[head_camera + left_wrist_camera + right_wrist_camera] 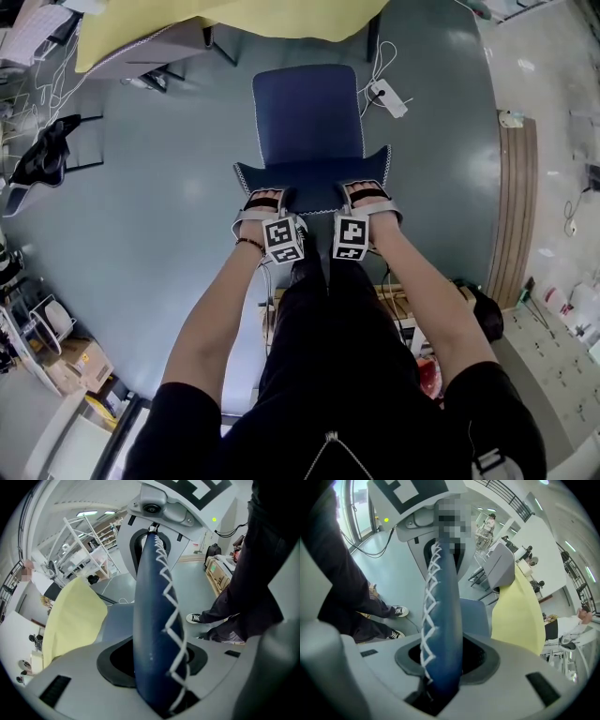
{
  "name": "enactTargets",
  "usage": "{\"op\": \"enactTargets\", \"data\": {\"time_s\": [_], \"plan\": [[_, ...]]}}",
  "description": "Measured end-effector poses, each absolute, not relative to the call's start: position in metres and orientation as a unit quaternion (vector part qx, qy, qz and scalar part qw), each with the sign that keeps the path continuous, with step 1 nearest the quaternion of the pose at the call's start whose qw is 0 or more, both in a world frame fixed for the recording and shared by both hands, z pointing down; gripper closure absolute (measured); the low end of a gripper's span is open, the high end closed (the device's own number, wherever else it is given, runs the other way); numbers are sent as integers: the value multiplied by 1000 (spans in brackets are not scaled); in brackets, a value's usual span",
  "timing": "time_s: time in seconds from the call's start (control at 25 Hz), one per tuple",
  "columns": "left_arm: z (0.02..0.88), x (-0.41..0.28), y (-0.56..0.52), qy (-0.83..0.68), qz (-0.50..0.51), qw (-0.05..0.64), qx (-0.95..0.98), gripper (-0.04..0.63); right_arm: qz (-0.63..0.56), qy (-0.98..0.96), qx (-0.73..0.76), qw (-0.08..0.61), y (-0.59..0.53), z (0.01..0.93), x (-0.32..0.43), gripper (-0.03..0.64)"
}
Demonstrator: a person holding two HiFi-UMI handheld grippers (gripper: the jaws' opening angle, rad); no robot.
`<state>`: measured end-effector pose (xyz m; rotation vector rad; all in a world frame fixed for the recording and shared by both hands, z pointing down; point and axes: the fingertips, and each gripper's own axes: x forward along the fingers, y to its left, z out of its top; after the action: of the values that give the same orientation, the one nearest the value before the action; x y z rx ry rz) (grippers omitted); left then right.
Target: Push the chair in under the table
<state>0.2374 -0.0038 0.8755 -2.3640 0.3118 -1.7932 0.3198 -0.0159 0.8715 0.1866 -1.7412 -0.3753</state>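
1. One blue chair (pixel 308 112) is seen on the grey floor (pixel 159 206), its seat near the edge of the one yellow-covered table (pixel 234 23) and not yet under it.
2. The top edge of its backrest (pixel 314 176) is clamped in two places, by the left gripper (pixel 264 199) and the right gripper (pixel 367 195), each with its jaws closed on the padded edge.
3. One white power strip (pixel 387 97) is seen on the floor just beside the seat.
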Motion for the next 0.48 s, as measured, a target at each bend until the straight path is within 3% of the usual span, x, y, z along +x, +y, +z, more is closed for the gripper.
{"op": "enactTargets", "data": {"time_s": [0.48], "plan": [[878,236,-50,107,-598,75,-791,410,-175,-761,76,620,-65,872,317,476]]}}
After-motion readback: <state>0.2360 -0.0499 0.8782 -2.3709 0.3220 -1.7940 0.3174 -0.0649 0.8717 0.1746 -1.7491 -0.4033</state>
